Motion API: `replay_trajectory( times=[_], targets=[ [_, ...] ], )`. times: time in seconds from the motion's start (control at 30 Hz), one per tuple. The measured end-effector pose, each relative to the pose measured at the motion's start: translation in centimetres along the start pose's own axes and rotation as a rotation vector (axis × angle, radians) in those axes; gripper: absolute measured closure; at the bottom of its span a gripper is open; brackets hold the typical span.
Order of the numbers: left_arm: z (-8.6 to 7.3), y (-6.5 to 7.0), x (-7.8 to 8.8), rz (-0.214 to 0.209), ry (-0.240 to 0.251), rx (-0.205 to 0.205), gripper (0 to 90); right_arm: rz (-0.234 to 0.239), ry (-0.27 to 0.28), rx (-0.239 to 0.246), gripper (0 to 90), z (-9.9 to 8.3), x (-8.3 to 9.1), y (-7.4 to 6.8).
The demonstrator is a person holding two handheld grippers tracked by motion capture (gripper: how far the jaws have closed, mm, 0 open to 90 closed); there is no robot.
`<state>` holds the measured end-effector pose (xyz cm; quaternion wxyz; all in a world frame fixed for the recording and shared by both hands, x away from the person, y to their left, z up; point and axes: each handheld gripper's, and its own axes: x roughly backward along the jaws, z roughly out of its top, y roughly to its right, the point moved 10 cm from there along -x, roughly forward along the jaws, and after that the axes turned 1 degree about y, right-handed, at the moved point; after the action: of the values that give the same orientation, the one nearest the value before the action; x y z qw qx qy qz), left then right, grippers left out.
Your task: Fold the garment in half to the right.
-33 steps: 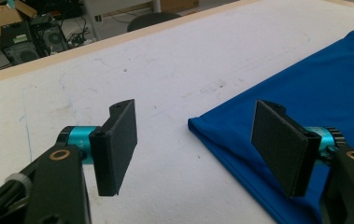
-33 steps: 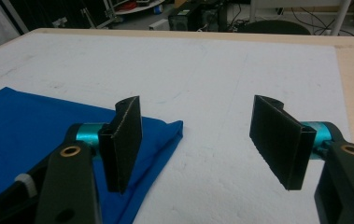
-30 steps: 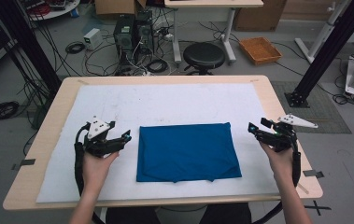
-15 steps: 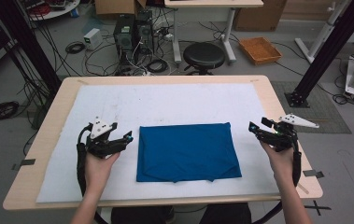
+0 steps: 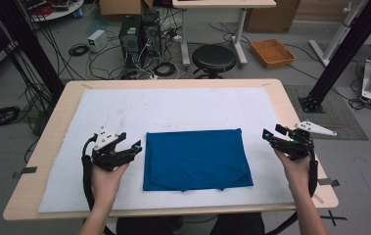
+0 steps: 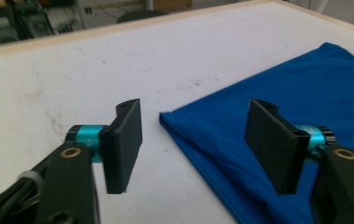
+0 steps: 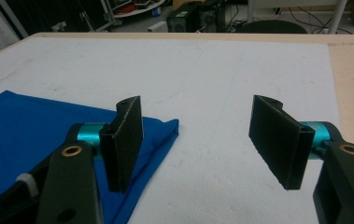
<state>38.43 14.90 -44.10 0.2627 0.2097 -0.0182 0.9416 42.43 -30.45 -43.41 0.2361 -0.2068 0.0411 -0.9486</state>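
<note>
Folded blue cloth (image 5: 196, 159) flat on white mat (image 5: 173, 110).
Left gripper (image 5: 135, 148) just beside cloth's left edge, right gripper (image 5: 267, 135) near its right; both wide open, empty.

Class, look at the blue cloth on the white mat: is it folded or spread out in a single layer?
Folded. The blue cloth forms a neat rectangle, and the left gripper view shows doubled layers along its near edge.

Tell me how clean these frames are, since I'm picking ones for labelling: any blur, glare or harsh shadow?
High view: even light, soft overall, blue cloth and white mat without glare, faint shadows only. Left gripper view: jaws fairly sharp, far table edge and background blurred. Right gripper view: jaws and cloth corner clear, room behind soft; no blown highlights.
</note>
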Motion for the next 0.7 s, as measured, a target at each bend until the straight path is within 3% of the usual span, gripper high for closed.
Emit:
replay_trajectory(
  times=[0.1, 0.33, 0.53, 0.7],
  targets=[
    [-0.6, 0.5, 0.4, -0.030, -0.014, 0.005, 43.9, 0.001, -0.003, 0.005, 35.9, 0.0, 0.0, -0.2],
    [-2.3, 1.6, 1.7, -0.041, -0.046, 0.019, 44.9, 0.002, -0.006, 0.006, 35.8, -0.1, -0.1, -0.4],
    [-4.6, 2.6, 2.1, -0.039, -0.119, 0.065, 48.4, 0.006, -0.011, 0.011, 35.8, -0.1, -0.3, -0.6],
    [-6.2, 3.1, 2.2, -0.056, -0.154, 0.135, 48.4, 0.007, -0.012, 0.020, 35.9, -0.2, -0.3, -0.7]
  ],
)
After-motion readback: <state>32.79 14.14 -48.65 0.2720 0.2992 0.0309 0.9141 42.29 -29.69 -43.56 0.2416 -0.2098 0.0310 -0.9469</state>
